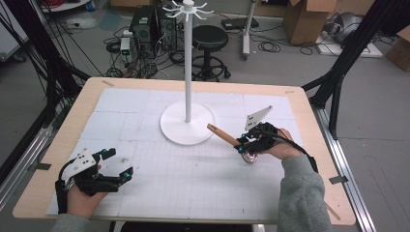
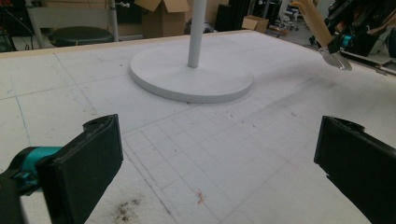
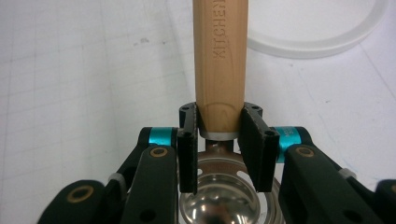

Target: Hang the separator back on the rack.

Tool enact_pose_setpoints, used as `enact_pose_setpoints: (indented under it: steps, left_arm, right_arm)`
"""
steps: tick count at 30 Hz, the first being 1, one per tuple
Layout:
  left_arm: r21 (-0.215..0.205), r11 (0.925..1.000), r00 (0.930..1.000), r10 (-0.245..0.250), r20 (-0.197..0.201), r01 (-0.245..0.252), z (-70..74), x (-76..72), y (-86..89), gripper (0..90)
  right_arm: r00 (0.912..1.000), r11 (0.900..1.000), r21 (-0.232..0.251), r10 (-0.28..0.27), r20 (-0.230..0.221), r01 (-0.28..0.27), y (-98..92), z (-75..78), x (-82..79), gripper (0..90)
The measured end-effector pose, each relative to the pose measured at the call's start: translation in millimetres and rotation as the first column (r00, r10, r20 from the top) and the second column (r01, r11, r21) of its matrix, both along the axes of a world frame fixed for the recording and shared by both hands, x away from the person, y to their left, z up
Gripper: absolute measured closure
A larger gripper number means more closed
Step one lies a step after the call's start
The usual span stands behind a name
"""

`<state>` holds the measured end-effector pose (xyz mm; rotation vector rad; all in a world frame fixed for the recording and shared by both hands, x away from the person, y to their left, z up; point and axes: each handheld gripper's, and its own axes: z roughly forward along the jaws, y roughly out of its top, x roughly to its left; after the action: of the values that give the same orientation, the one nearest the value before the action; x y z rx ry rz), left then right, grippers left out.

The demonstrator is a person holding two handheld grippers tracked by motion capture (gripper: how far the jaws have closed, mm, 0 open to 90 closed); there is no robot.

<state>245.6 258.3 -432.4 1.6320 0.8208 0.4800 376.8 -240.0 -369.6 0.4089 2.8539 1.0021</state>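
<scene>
A kitchen utensil with a wooden handle (image 1: 223, 135) and a shiny metal bowl (image 1: 250, 157) is lifted off the mat at the right. My right gripper (image 1: 244, 145) is shut on the low end of its wooden handle (image 3: 219, 70), just above the metal bowl (image 3: 219, 205). The handle points toward the white stand's round base (image 1: 187, 123). In the left gripper view the utensil (image 2: 322, 32) hangs at the upper right. My left gripper (image 1: 121, 164) rests near the table's front left, open, with nothing between its pads (image 2: 84, 172).
The white stand's pole (image 1: 187, 58) rises from the base to a hook crown (image 1: 187, 9) at the top. A white gridded mat (image 1: 193, 183) covers the wooden table (image 1: 309, 125). A stool (image 1: 210, 38), cables and boxes sit on the floor beyond.
</scene>
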Motion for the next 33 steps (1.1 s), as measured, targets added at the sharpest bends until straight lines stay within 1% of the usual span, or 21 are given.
enact_pose_setpoints:
  steps: [3, 4, 7, 10, 12, 13, 15, 17, 21, 24, 25, 28, 30, 32, 33]
  left_arm:
    - [0.000, 1.0000, 1.0000, -0.002, -0.001, 0.002, -0.1, 0.2, 0.1, 1.7]
    - [0.002, 1.0000, 1.0000, -0.002, 0.000, 0.002, -0.2, 0.2, 0.0, 1.7]
    - [0.003, 1.0000, 1.0000, -0.005, 0.003, 0.005, -0.1, 0.5, 0.0, 1.7]
    - [0.002, 1.0000, 1.0000, -0.005, 0.003, 0.005, 0.1, 0.4, 0.1, 1.7]
    - [0.002, 1.0000, 1.0000, -0.005, 0.003, 0.005, 0.3, 0.2, 0.2, 1.7]
    - [0.002, 1.0000, 1.0000, -0.004, 0.004, 0.004, 0.3, 0.2, 0.3, 1.7]
    - [0.001, 1.0000, 1.0000, -0.001, 0.004, 0.001, 0.3, 0.2, 0.5, 1.7]
    - [0.000, 1.0000, 1.0000, -0.001, 0.005, 0.001, 0.4, 0.2, 0.4, 1.7]
    - [-0.001, 1.0000, 1.0000, -0.004, 0.005, 0.004, 0.5, 0.1, -0.3, 1.7]
    - [0.001, 1.0000, 1.0000, -0.006, 0.006, 0.006, 0.7, 0.0, -0.2, 1.7]
    - [0.001, 1.0000, 1.0000, -0.006, 0.007, 0.006, 0.8, 0.0, -0.2, 1.7]
    - [0.001, 1.0000, 0.9999, -0.005, 0.012, 0.005, 1.4, -0.1, -0.2, 1.7]
    - [0.002, 1.0000, 0.9999, -0.005, 0.013, 0.005, 1.4, -0.1, -0.4, 1.7]
    - [0.002, 1.0000, 0.9999, -0.005, 0.013, 0.005, 1.4, -0.1, -0.4, 1.7]
    - [-0.001, 1.0000, 0.9999, -0.004, 0.013, 0.004, 1.5, -0.2, -0.7, 1.7]
  right_arm:
    - [0.9995, 0.999, 0.032, -0.013, -0.030, 0.014, -3.3, 2.3, 0.8, 69.8]
    - [0.9995, 0.999, 0.050, -0.015, -0.027, 0.017, -5.3, 3.2, 1.3, 69.8]
    - [0.9995, 0.998, 0.062, -0.024, -0.018, 0.025, -7.1, 5.3, 0.0, 69.8]
    - [0.9992, 0.995, 0.094, -0.039, 0.003, 0.039, -9.5, 8.8, -0.9, 69.8]
    - [0.9990, 0.992, 0.119, -0.040, 0.020, 0.037, -10.5, 10.8, -1.1, 69.8]
    - [0.9990, 0.990, 0.132, -0.043, 0.014, 0.041, -10.9, 11.7, -1.8, 69.8]
    - [0.9988, 0.988, 0.148, -0.046, 0.018, 0.043, -11.8, 13.0, -1.8, 69.8]
    - [0.9984, 0.985, 0.164, -0.056, 0.013, 0.053, -13.0, 14.3, -1.8, 69.8]
    - [0.9971, 0.979, 0.191, -0.073, 0.024, 0.067, -15.2, 17.4, -2.5, 69.8]
    - [0.9952, 0.970, 0.227, -0.092, 0.032, 0.083, -16.7, 21.6, -4.4, 69.8]
    - [0.9945, 0.967, 0.243, -0.093, 0.048, 0.079, -17.4, 23.0, -4.0, 69.8]
    - [0.9922, 0.952, 0.293, -0.110, 0.057, 0.089, -18.8, 27.5, -5.8, 69.8]
    - [0.9900, 0.944, 0.314, -0.124, 0.067, 0.097, -19.7, 29.9, -6.6, 69.8]
    - [0.9857, 0.937, 0.333, -0.142, 0.091, 0.104, -20.8, 31.1, -6.0, 69.8]
    - [0.9845, 0.933, 0.341, -0.153, 0.085, 0.115, -21.2, 31.5, -6.8, 69.8]
